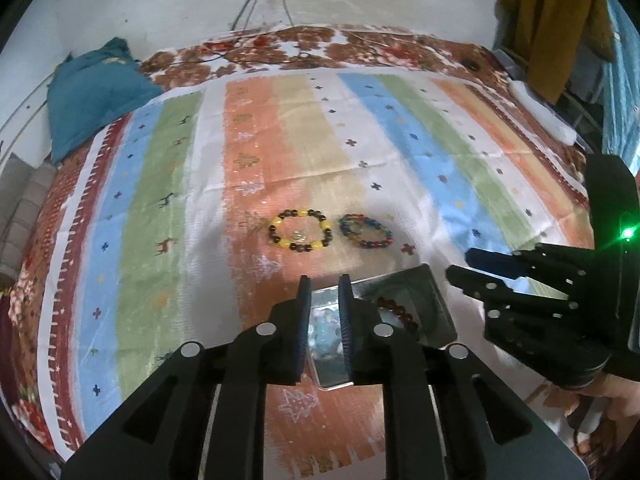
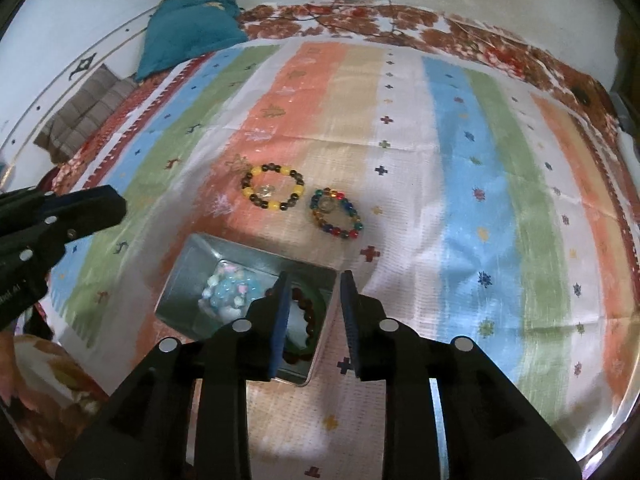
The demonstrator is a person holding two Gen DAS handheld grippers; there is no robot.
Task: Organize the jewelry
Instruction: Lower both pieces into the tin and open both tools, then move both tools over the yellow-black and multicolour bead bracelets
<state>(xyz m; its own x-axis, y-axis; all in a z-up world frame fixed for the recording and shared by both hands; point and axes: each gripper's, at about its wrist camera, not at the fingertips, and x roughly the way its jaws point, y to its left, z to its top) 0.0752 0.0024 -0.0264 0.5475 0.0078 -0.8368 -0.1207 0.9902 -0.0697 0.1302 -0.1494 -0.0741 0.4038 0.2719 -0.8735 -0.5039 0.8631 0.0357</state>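
In the middle of the frame, on the striped bed cover [image 2: 460, 160], lie the yellow-and-dark bracelet [image 2: 273, 187] and the multicolour bracelet [image 2: 337, 214], just beside each other. They look light, limp and smooth; gripping across one strand of beads seems safest. The metal tin [image 2: 192, 272] below them already holds two bracelets. Both the left tongs [image 1: 325, 292] and the right tongs [image 2: 315, 286] stand narrowly open and empty. Nothing blocks the way.

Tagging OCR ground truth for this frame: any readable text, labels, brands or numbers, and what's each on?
No text here can be read in full.
Left gripper: small white lettering on its body at the right wrist view's left edge, too small and cut off to read.
Metal box, yellow-and-dark bead bracelet, multicolour bead bracelet: no lettering visible.
Striped cloth: only woven crosses, deer and tree motifs, no words.
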